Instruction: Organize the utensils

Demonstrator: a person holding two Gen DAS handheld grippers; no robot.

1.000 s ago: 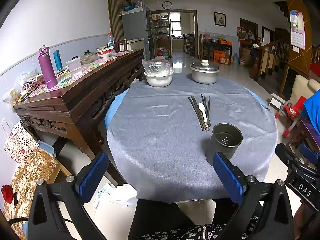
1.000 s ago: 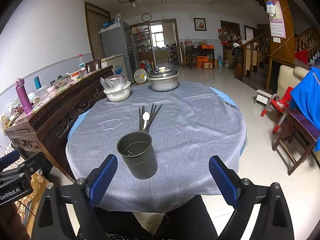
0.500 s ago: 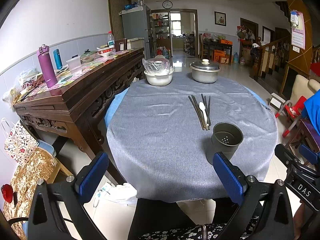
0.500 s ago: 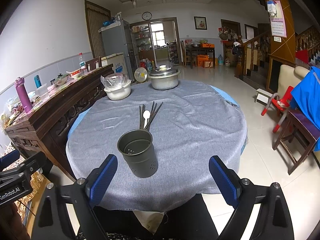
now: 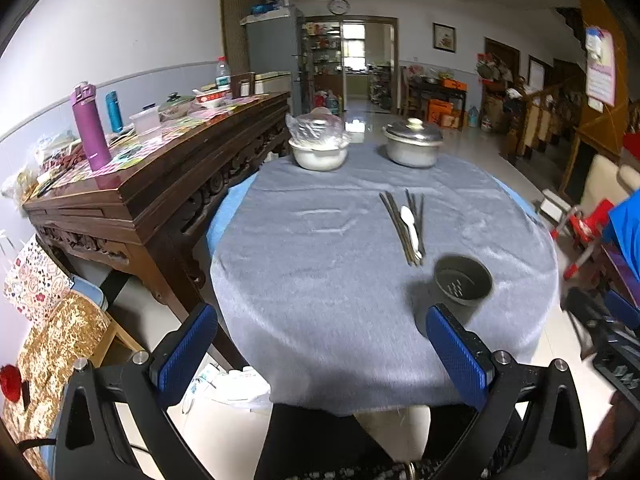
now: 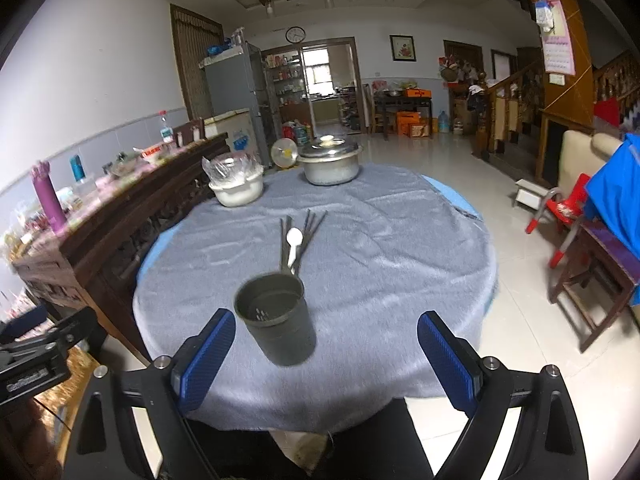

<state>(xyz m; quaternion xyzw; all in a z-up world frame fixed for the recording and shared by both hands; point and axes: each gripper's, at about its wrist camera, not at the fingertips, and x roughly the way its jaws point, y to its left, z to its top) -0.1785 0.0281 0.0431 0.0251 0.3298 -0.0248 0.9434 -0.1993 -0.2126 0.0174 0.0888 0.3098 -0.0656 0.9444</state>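
Note:
A dark perforated utensil holder stands upright on the grey tablecloth near the table's front edge. Just behind it lie several dark chopsticks and a white spoon, side by side. My left gripper is open and empty at the front edge, left of the holder. My right gripper is open and empty, with the holder just ahead of its left finger.
A white bowl covered in plastic and a lidded metal pot stand at the table's far side. A carved wooden sideboard runs along the left. Chairs stand at the right.
Both grippers have moved forward toward the table, so the holder and utensils appear closer. Nothing on the table has moved.

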